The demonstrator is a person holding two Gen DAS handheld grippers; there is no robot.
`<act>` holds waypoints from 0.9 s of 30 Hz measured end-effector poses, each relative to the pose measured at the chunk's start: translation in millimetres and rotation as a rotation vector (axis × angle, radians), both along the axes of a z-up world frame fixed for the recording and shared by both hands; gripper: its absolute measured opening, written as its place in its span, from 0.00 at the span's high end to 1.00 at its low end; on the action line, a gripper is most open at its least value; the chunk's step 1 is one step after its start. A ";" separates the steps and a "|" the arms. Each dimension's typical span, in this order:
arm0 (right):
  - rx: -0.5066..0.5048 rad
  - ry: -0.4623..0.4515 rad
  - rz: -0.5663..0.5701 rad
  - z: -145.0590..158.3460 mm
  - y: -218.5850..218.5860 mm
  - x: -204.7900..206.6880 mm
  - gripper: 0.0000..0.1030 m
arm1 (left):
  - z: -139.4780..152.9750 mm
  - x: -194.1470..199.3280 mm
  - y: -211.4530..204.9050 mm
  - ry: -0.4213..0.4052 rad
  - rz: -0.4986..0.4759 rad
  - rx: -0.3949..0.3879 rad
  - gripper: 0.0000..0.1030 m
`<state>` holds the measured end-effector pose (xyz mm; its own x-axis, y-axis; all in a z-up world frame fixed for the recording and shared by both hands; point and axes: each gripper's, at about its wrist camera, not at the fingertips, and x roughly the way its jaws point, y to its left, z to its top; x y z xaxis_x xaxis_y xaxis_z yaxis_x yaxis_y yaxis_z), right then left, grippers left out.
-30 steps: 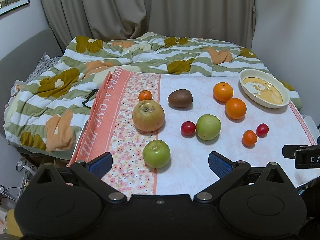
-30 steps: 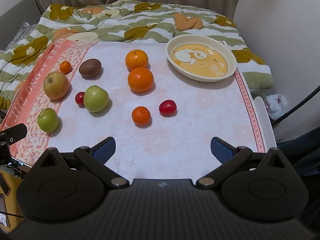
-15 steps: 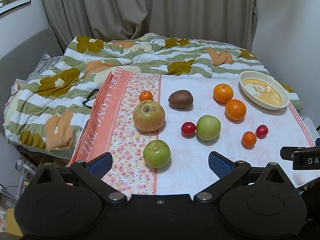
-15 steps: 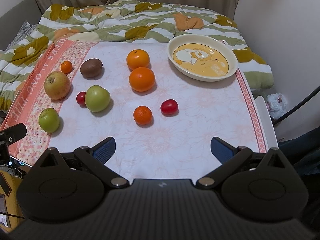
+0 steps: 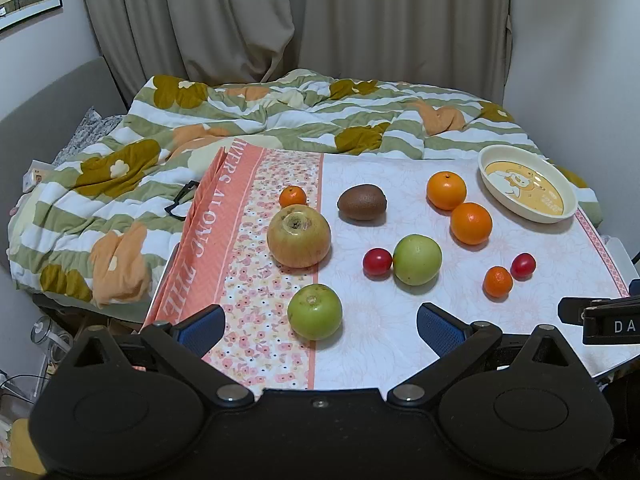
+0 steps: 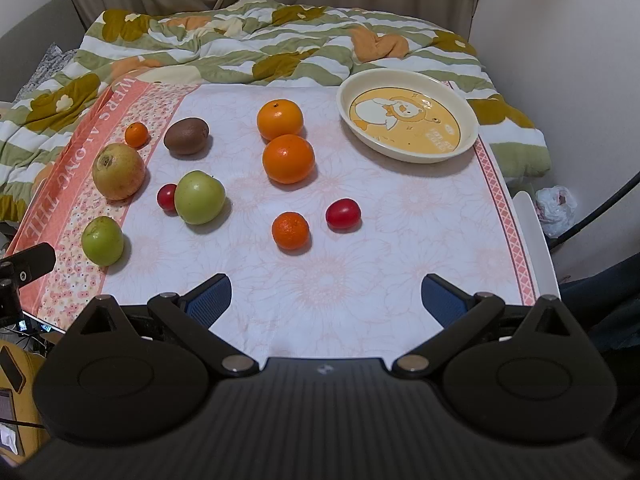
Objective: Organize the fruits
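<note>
Little has changed in the last sec: my right hand-held gripper (image 6: 325, 294) edges fwd, left hand-held gripper (image 5: 320, 322) barely shifts; both wide open, empty. Fruits untouched on tabletop (image 6: 400, 264), plate (image 6: 472, 142) empty: sorting not begun.

The left gripper (image 5: 320, 322) has been tilted slightly upward, so more curtain (image 5: 280, 20) is seen; the right gripper (image 6: 325, 298) has been eased a little toward the fruit, the plate (image 6: 472, 136) being shown slightly nearer.
</note>
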<state>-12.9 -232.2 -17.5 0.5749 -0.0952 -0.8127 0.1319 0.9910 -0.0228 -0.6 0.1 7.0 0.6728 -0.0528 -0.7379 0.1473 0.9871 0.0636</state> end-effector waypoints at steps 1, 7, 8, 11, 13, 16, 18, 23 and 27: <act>0.000 0.000 -0.001 0.0 0.8 -0.2 0.00 | 0.0 0.1 0.3 0.001 0.000 -0.001 0.00; 0.001 0.001 0.001 0.1 0.6 -0.3 0.00 | 0.0 0.0 -0.2 0.000 -0.001 0.000 0.00; 0.001 0.000 0.001 0.0 0.2 -0.2 0.00 | -0.1 0.2 -0.4 -0.001 -0.002 0.002 0.00; 0.001 0.000 0.001 0.0 0.0 -0.1 0.00 | 0.5 0.3 -0.5 0.001 0.000 -0.001 0.00; 0.000 0.001 0.000 0.0 0.3 -0.1 0.00 | 0.2 0.2 0.0 0.001 -0.002 -0.002 0.00; 0.001 0.002 0.000 0.0 0.5 -0.4 0.00 | -0.1 0.7 0.2 0.001 -0.003 -0.002 0.00; 0.002 0.005 -0.002 -0.1 1.3 -0.9 0.00 | -0.1 0.9 0.0 0.002 -0.003 -0.002 0.00; 0.002 0.005 -0.002 0.1 1.0 -1.3 0.00 | -1.0 1.5 -0.2 0.005 -0.001 -0.005 0.00; 0.003 0.005 -0.003 0.1 1.0 -1.1 0.00 | -1.5 1.4 0.4 0.005 -0.001 -0.005 0.00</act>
<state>-14.0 -231.2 -17.4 0.5706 -0.0942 -0.8158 0.1343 0.9907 -0.0205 0.7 0.5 5.5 0.6695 -0.0569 -0.7407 0.1480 0.9873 0.0579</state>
